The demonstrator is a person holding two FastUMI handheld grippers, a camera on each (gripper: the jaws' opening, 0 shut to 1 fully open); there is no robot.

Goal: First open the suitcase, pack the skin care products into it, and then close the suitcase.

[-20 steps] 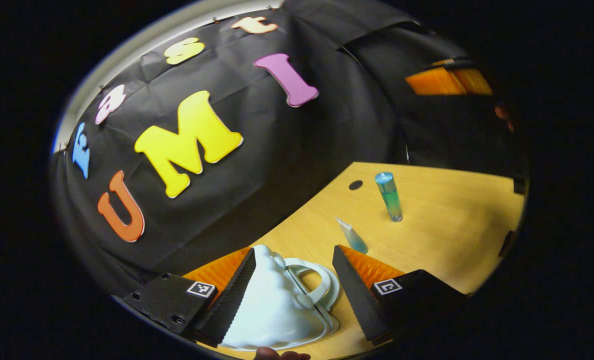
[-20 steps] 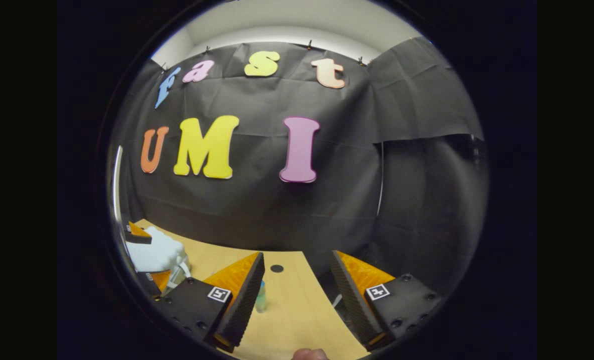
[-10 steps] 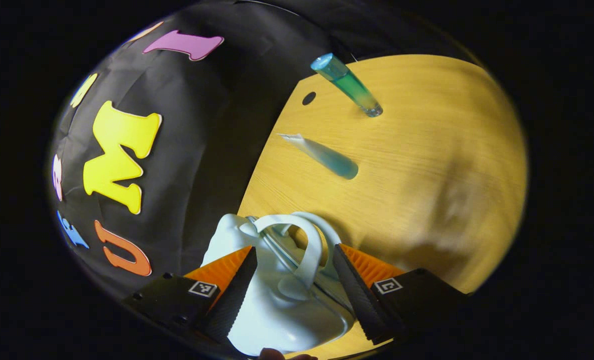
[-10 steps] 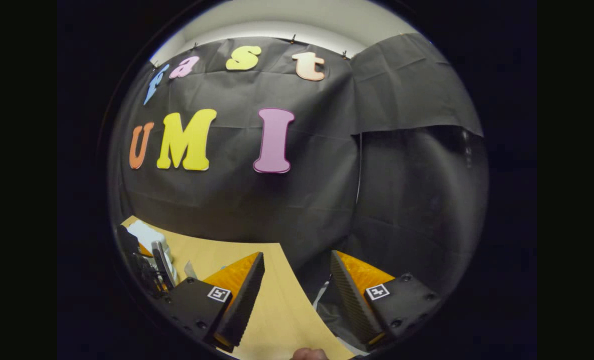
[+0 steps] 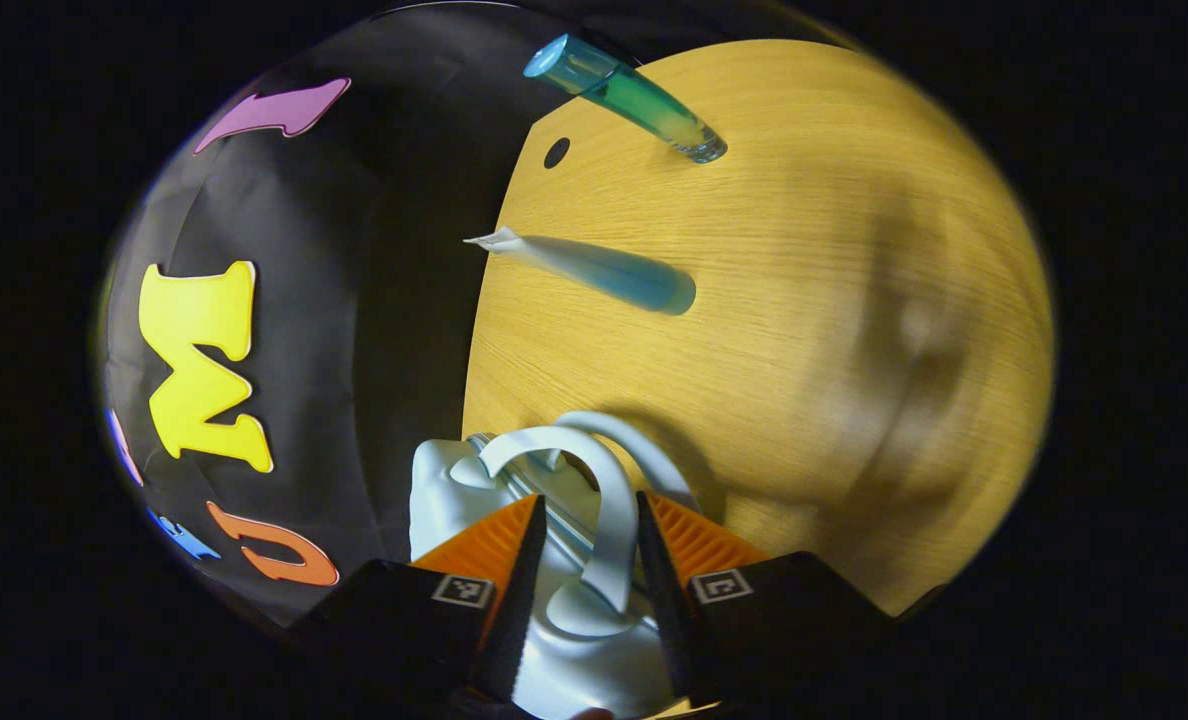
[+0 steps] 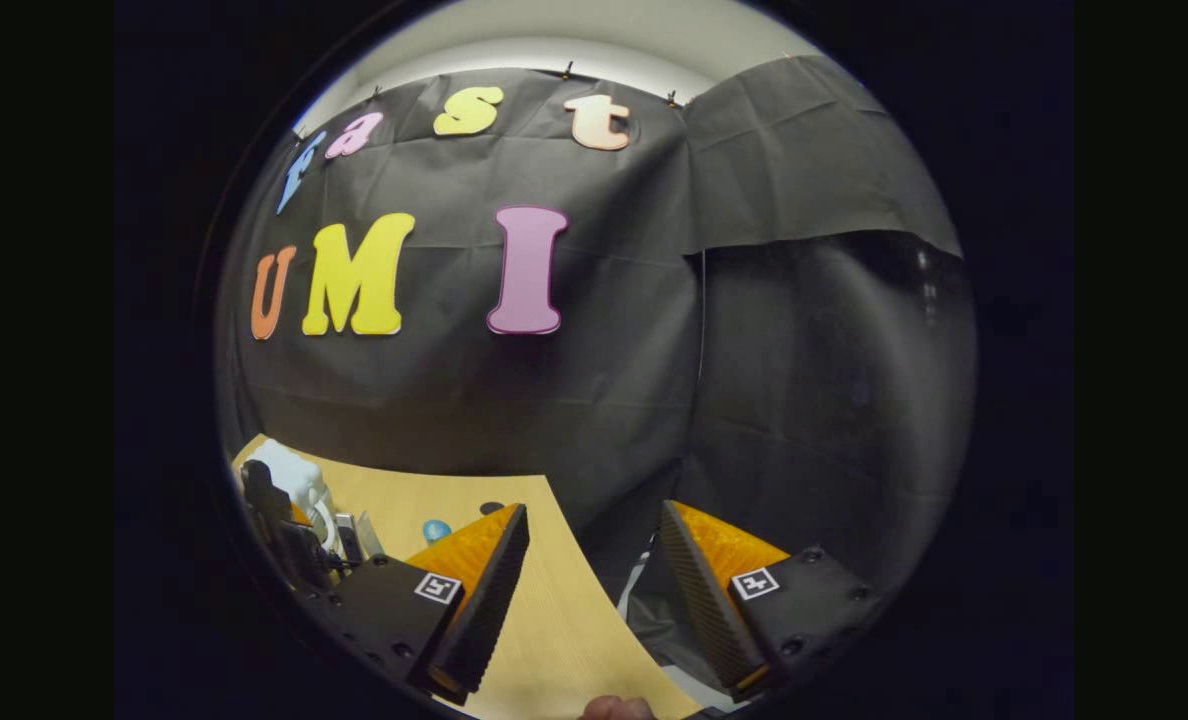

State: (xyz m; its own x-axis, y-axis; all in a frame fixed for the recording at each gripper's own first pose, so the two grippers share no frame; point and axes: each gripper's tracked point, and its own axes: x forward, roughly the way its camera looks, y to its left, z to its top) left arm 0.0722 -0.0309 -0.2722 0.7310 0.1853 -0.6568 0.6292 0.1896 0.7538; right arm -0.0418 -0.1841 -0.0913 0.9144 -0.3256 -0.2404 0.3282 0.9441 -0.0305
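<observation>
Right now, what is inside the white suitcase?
Cannot be seen: the white suitcase looks closed. The left hand-held gripper straddles its handle. The tube and bottle are outside, on the table.

A light wooden table [image 5: 804,330] with a small dark round hole [image 5: 556,152] runs ahead of the tongs to a black cloth wall [image 6: 594,400], a pale ceiling [image 6: 554,30] above.

Left view looks down close at the table [image 5: 804,330]; right faces the wall [image 6: 574,400].
</observation>
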